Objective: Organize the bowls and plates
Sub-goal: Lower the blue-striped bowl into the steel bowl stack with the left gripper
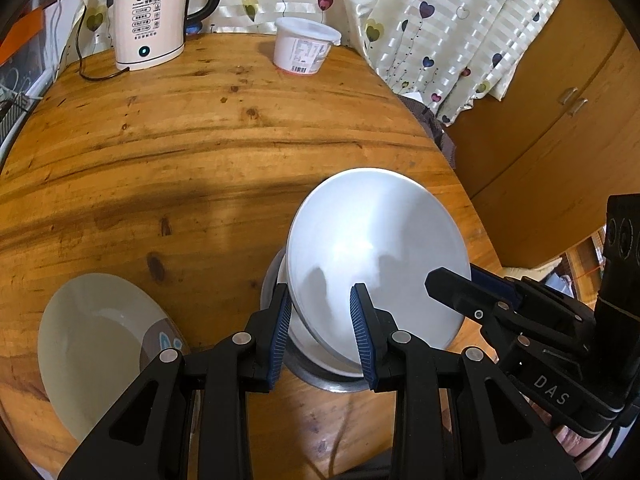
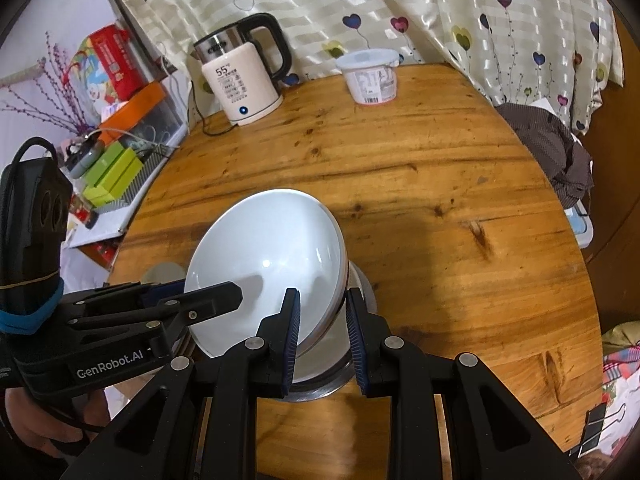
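Note:
A white bowl [image 1: 376,248] [image 2: 264,264] is tilted above a steel bowl [image 1: 340,380] [image 2: 320,384] on the round wooden table. My left gripper [image 1: 322,330] straddles the white bowl's left rim, its jaws a little apart around the rim. My right gripper [image 2: 322,336] straddles the opposite rim the same way. Each gripper shows in the other's view: the right one [image 1: 452,280], the left one [image 2: 216,294]. A cream plate [image 1: 96,344] with a rabbit drawing lies at the left near the table edge.
A white kettle [image 1: 150,20] [image 2: 240,80] with its cord and a white lidded tub [image 1: 304,46] [image 2: 372,76] stand at the table's [image 1: 200,140] far side. Curtain behind. Cluttered shelf [image 2: 112,168] left, wooden cabinet [image 1: 560,120] and dark cloth [image 2: 560,152] right.

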